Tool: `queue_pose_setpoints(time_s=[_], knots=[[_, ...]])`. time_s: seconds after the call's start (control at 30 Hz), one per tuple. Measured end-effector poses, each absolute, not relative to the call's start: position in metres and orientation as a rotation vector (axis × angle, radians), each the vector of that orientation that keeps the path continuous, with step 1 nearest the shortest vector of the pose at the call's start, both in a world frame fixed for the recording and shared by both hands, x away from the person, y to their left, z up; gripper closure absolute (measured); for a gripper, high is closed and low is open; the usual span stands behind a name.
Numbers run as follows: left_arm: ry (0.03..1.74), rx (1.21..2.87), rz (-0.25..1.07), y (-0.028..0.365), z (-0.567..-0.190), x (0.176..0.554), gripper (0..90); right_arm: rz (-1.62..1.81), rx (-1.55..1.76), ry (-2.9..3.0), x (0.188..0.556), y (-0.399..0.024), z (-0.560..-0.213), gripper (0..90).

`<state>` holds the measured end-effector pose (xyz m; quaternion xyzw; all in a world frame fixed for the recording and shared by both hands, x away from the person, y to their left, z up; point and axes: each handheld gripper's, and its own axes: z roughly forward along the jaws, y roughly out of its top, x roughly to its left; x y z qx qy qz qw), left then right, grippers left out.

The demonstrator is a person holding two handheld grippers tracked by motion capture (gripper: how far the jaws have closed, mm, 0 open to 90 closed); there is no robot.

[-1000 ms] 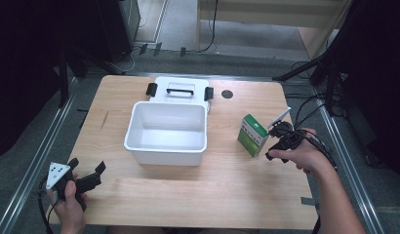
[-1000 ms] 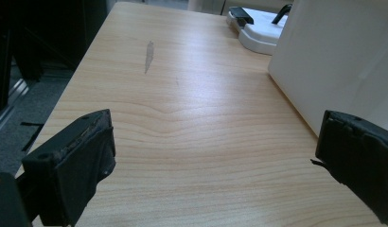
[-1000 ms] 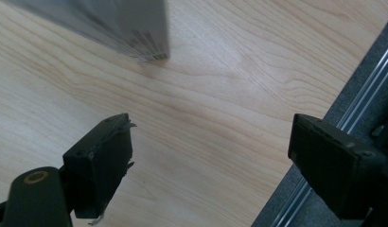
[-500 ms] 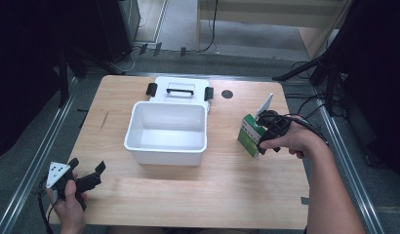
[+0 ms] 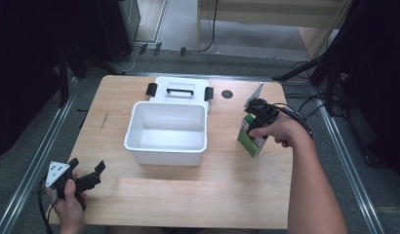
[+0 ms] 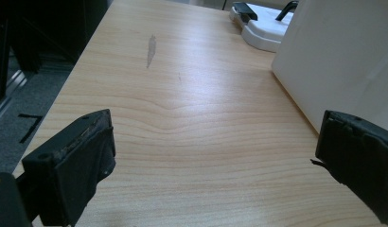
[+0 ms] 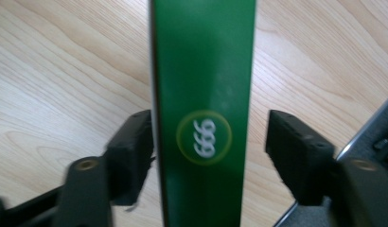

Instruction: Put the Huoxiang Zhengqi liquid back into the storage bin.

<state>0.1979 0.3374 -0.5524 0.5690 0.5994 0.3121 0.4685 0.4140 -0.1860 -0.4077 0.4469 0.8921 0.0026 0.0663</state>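
Left gripper [image 5: 86, 178] at the near left corner of the desk [image 5: 227, 195], held low in the person's left hand [image 5: 66, 197]. Its fingers [image 6: 76, 165] stand wide apart with nothing between them; bare wood lies in the gap. Ahead of them and off toward the right-hand finger stands the side wall of a white bin [image 5: 166, 131]. A grey smear on the wood [image 6: 151, 47] lies well ahead of the left-hand finger.

Centre of the desk: the white bin is open-topped, nothing seen inside. Its white lid [image 5: 180, 90] with a black handle and black side clasps lies flat just behind it, touching or nearly touching the bin's far wall. A small dark round hole [image 5: 227, 94] sits in the desk between the lid and the right gripper.

Right gripper [image 5: 254, 122], in the right hand [image 5: 281, 129], sits over the top of a green carton [image 5: 249, 139] that stands upright on the desk, well right of the bin. In the right gripper view the carton [image 7: 204, 94] runs straight up between the fingers [image 7: 130, 151]; a round logo reading "666" lies level with the pads. The fingers have just been closing around it. The left-hand pad is against the carton's edge or nearly so; the right-hand pad stands off with a strip of wood showing between. Not clamped.
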Motion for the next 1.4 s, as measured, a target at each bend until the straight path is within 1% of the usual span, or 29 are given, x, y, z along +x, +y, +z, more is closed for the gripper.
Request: queue_pose_setpoints(time_s=[0.17,0.2,0.23,0.3,0.37,0.6,0.67,0.83,1.13,1.4], knots=[[1.470,1.395,0.762,0.338,-0.552,0.198,0.0,0.034,1.358,2.738,0.420,-0.181,-0.408,51.2],[1.471,1.395,0.762,0.338,-0.552,0.198,0.0,0.050,1.350,2.746,0.422,-0.180,-0.408,57.1],[1.471,1.395,0.762,0.338,-0.552,0.198,0.0,0.050,1.350,2.746,0.422,-0.180,-0.408,57.1],[1.471,1.396,0.762,0.338,-0.552,0.198,0.0,0.055,1.345,2.753,0.423,-0.178,-0.407,62.1],[1.471,1.396,0.761,0.338,-0.552,0.198,0.0,0.041,1.333,2.758,0.424,-0.177,-0.406,64.0],[1.469,1.398,0.761,0.338,-0.552,0.198,0.0,0.049,1.105,2.856,0.417,-0.171,-0.399,64.9],[1.468,1.402,0.762,0.337,-0.552,0.198,0.0,0.083,1.024,2.886,0.414,-0.169,-0.393,64.8],[1.469,1.402,0.763,0.337,-0.552,0.199,0.0,0.045,0.804,2.924,0.404,-0.151,-0.371,64.8],[1.468,1.398,0.761,0.338,-0.552,0.198,0.0,0.120,0.686,2.959,0.397,-0.130,-0.334,64.9],[1.472,1.399,0.757,0.338,-0.552,0.198,0.0,0.112,0.555,2.976,0.396,-0.114,-0.304,64.9]])
